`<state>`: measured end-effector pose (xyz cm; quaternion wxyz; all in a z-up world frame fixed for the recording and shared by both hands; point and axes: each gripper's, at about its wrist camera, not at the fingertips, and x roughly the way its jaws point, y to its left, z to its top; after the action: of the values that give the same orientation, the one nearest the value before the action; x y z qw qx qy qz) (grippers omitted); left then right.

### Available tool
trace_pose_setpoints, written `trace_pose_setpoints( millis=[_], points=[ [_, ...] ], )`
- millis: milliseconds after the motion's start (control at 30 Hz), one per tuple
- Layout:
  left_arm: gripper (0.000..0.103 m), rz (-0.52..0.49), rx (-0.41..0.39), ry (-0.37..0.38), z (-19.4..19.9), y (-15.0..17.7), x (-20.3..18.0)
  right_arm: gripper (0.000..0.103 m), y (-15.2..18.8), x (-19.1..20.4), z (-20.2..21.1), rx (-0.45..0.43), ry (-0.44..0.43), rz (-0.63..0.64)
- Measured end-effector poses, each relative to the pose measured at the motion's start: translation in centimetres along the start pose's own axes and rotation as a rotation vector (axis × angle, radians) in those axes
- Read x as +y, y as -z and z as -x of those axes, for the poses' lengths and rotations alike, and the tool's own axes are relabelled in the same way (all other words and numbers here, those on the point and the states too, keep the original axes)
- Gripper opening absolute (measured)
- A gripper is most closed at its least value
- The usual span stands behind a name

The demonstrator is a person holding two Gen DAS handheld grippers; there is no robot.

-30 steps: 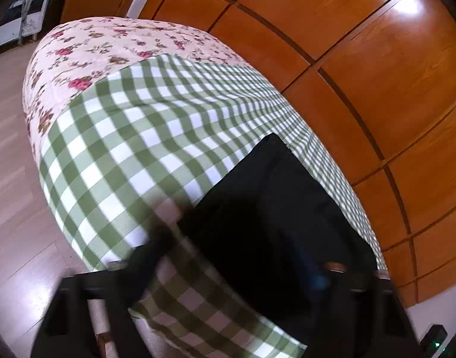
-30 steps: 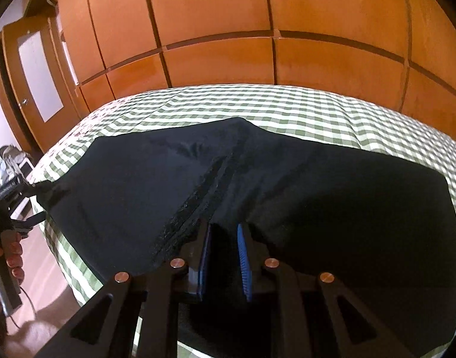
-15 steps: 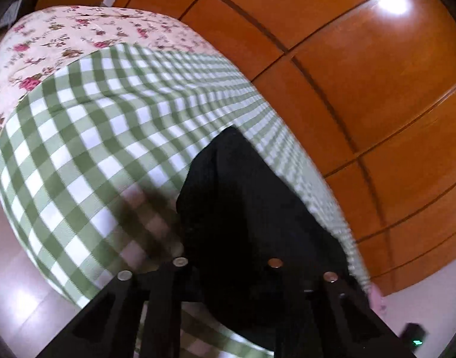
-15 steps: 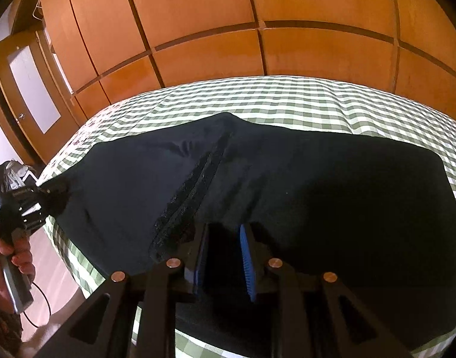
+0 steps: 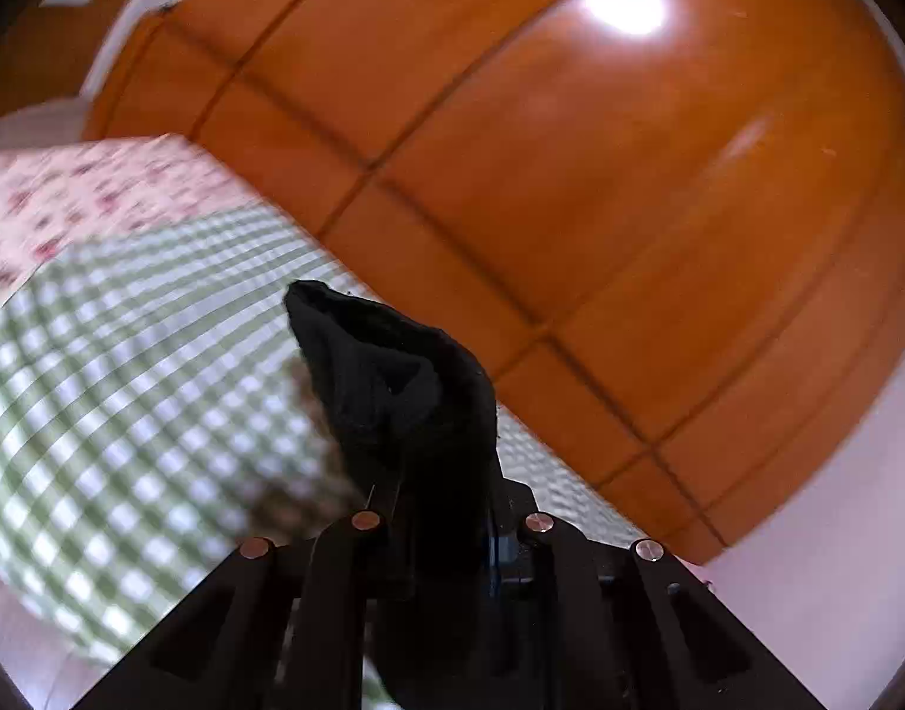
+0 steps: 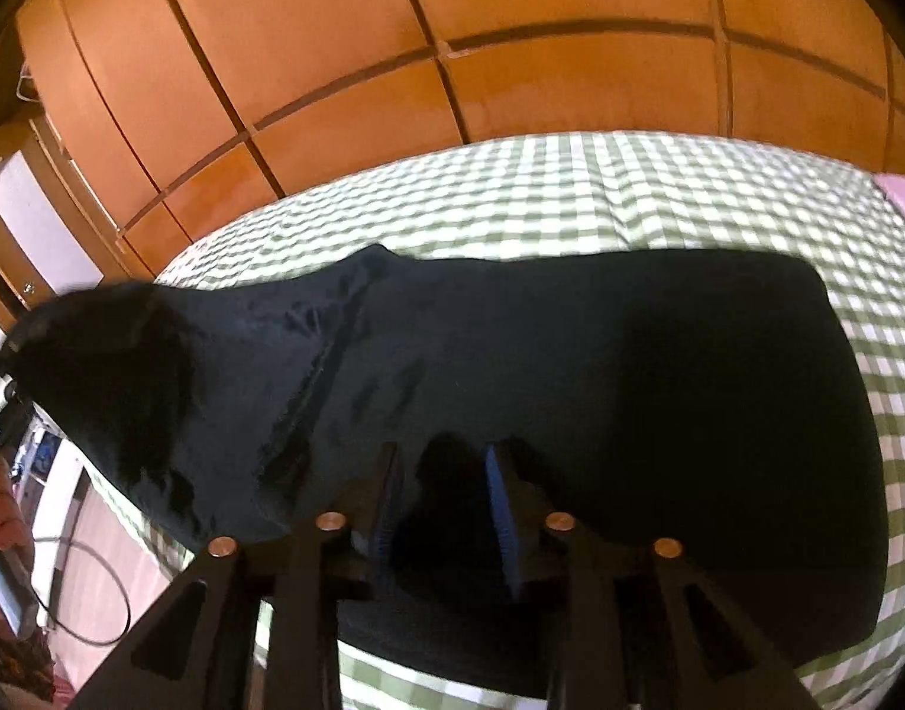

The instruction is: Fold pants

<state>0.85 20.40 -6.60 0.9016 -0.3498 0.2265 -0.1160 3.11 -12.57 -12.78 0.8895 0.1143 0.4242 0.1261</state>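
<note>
While left tongs (image 5: 438,509) pinch pants (image 6: 571,367)

No text, label, brand, number or sign can be read anywhere.

A bed carries everything, spread with a green-and-white checked sheet (image 6: 659,201). Black pants (image 6: 571,367) lie flat across it, their nine o'clock end lifted off. A pink floral cover (image 5: 68,201) adjoins the sheet's far end.
</note>
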Motion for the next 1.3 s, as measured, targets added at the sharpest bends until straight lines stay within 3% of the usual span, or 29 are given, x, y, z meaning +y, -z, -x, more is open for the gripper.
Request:
trace_pose_setpoints(
  millis=[267,567,867,1133,1300],
  points=[
    [0.015,-0.325,0.008,0.161,-1.1,1.3,-12.4,0.030,-0.3,-3.2,3.3,-0.031,-0.007,-0.088],
    [0.015,-0.461,0.151,0.313,-5.1,6.5,-21.2,0.031,0.0,-11.1,8.8,-0.118,0.072,-0.234],
    [0.016,-0.596,0.300,0.358,-9.0,13.4,-26.1,0.031,1.4,-18.2,12.3,-0.171,0.100,-0.454],
    [0.016,-0.736,0.467,0.330,-12.5,21.4,-28.0,0.031,1.0,-18.6,13.4,-0.210,0.117,-0.445],
    [0.016,-0.790,0.516,0.305,-12.6,25.0,-28.7,0.031,1.2,-19.3,13.2,-0.210,0.130,-0.451]
  ],
)
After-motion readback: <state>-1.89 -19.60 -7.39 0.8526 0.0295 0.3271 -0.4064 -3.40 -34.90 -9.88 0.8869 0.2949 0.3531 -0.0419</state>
